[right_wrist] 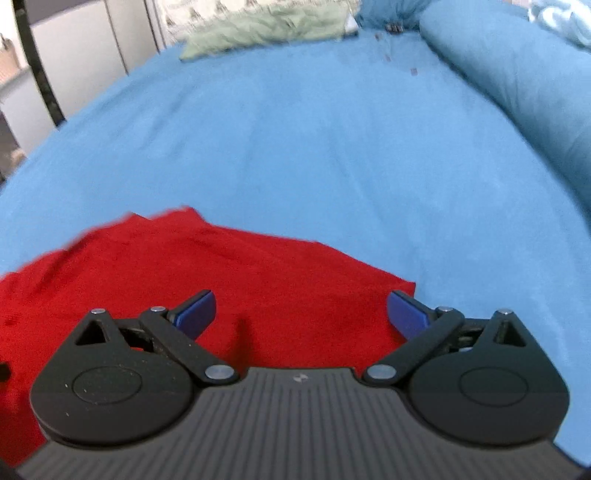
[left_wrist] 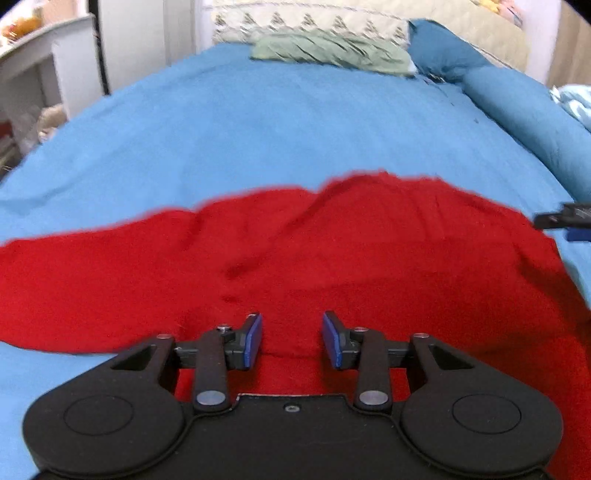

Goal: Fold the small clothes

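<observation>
A red garment (left_wrist: 332, 251) lies spread on the blue bed sheet (left_wrist: 258, 122), with a few creases. My left gripper (left_wrist: 292, 341) hovers over its near part, jaws open and empty. My right gripper (right_wrist: 301, 314) is wide open and empty over the garment's right end (right_wrist: 258, 280), near its right corner. The right gripper's tip also shows at the right edge of the left wrist view (left_wrist: 565, 218).
A folded green cloth (left_wrist: 332, 50) and a patterned pillow (left_wrist: 306, 20) lie at the bed's far end. A rolled blue duvet (left_wrist: 532, 122) runs along the right side. A white desk (left_wrist: 33, 62) stands left of the bed.
</observation>
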Motion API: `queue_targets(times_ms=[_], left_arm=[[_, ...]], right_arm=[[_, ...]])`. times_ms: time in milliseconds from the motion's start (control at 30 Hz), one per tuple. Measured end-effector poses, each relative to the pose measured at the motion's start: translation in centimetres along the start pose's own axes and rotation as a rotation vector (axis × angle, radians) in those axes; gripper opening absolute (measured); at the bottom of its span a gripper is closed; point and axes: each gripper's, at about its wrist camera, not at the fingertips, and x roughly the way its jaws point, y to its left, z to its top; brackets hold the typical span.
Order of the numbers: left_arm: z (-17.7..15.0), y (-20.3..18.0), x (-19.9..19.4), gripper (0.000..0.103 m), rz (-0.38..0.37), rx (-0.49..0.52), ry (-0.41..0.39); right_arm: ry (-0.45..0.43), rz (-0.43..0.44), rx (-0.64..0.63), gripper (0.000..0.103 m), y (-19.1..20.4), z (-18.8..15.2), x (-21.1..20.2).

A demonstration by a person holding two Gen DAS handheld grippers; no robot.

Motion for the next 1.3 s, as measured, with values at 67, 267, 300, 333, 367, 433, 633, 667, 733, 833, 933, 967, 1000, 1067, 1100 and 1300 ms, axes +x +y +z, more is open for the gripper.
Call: queue_targets(times_ms=[67, 267, 300, 333, 367, 433, 633, 667, 733, 833, 933, 967, 1000, 1067, 1100, 1300], left_arm=[[1.4, 0.9, -2.2, 0.057, 0.031, -0.016, -0.036], [4.7, 7.3, -8.1, 0.1, 0.097, -0.155, -0.115], [5.0, 8.7, -8.6, 0.103, 0.112, -0.183, -0.128], [5.1, 10.5, -9.2, 0.103, 0.126, -0.21, -0.149], [5.2, 12.0, -9.4, 0.103, 0.133, -0.224, -0.153], [5.2, 15.3, -9.2, 0.103, 0.173, -0.253, -0.13], [2.4, 26.7, -7.8, 0.103, 0.27, -0.44, -0.1], [1.8, 28.4, -7.2, 0.103, 0.285, -0.468, -0.093], [0.5, 31.9, -6.2, 0.101, 0.304, -0.511, -0.082], [-0.8, 35.2, -4.2, 0.087, 0.298, -0.564, -0.056], [-2.0, 37.4, -2.5, 0.067, 0.275, -0.614, -0.021], [-2.4, 38.0, -1.9, 0.062, 0.274, -0.631, -0.013], [-2.7, 38.3, -1.9, 0.062, 0.276, -0.642, -0.016], [-3.1, 38.1, -1.9, 0.061, 0.281, -0.639, -0.053], [-2.9, 37.7, -2.0, 0.061, 0.291, -0.623, -0.057], [-2.8, 37.3, -1.6, 0.013, 0.362, -0.6, -0.076]], right_arm=[[-0.014, 0.011, 0.001, 0.103, 1.3, 0.2, -3.1], [0.002, 0.051, -0.068, 0.103, 9.4, 1.2, -10.6], [0.005, 0.066, -0.08, 0.103, 10.8, 1.0, -11.5], [0.008, 0.075, -0.093, 0.103, 12.5, 0.6, -12.2], [0.015, 0.076, -0.098, 0.103, 13.8, 0.2, -12.7], [0.038, 0.081, -0.082, 0.103, 16.7, 0.0, -12.8], [0.023, 0.105, -0.071, 0.103, 25.2, -2.3, -11.2], [0.023, 0.107, -0.069, 0.103, 26.3, -3.1, -11.1], [0.042, 0.126, -0.045, 0.103, 28.1, -4.1, -9.8], [0.067, 0.141, -0.019, 0.103, 30.0, -5.5, -8.3], [0.081, 0.137, -0.025, 0.103, 31.7, -6.5, -7.4], [0.084, 0.134, -0.031, 0.103, 32.1, -6.8, -7.3], [0.088, 0.132, -0.035, 0.103, 32.4, -7.1, -7.1], [0.091, 0.131, -0.042, 0.103, 32.8, -7.4, -6.9], [0.09, 0.128, -0.047, 0.103, 32.9, -7.5, -6.8], [0.085, 0.128, -0.048, 0.103, 32.6, -8.0, -6.3]])
